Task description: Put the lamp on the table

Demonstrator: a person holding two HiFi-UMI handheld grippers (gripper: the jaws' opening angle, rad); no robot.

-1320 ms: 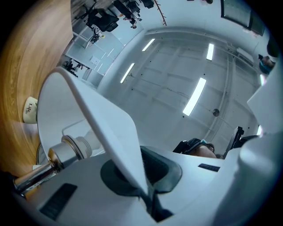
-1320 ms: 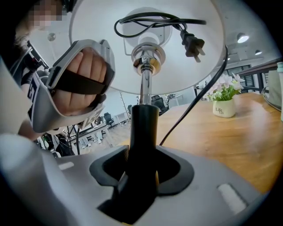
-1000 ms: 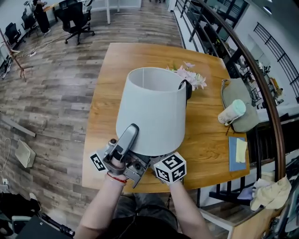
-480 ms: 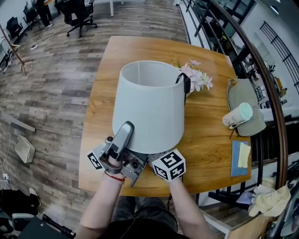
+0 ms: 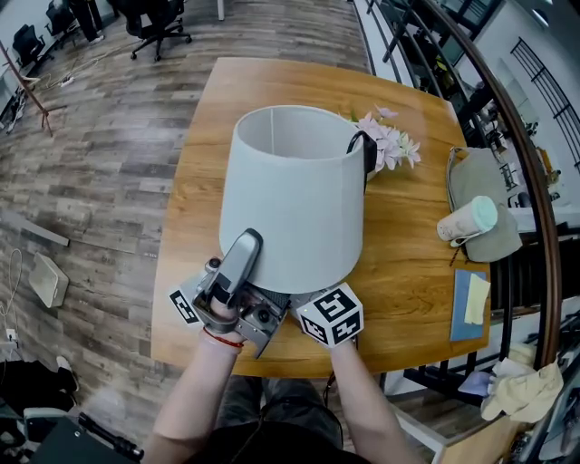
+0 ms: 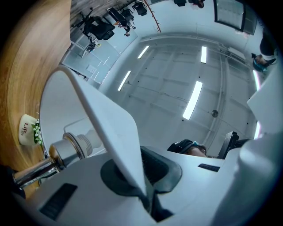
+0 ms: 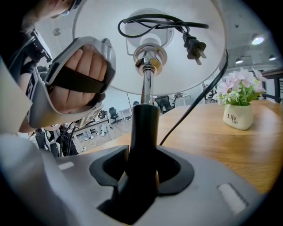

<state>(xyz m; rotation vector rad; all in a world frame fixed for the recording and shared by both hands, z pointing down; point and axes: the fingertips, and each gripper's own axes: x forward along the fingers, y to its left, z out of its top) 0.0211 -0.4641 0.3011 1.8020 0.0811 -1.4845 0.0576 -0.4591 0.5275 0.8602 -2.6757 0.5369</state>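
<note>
Right gripper [image 7: 142,172] clamps lamp stem [image 7: 144,126]; left gripper [image 6: 143,181] pinches shade [image 5: 294,195] rim. Stem stands upright over table's [image 5: 408,281] near edge; lowering should go straight down.

Open-plan office. Black swivel chairs [image 5: 159,20] stand on a wood-plank floor [image 5: 100,145] at the far end. More chairs & desks [image 7: 101,127] show in the bkgd beyond the wooden table [image 5: 408,281]. Long strip lights [image 6: 193,99] on a bare grey ceiling. Dark curved railing [image 5: 538,240] runs along the right.
</note>
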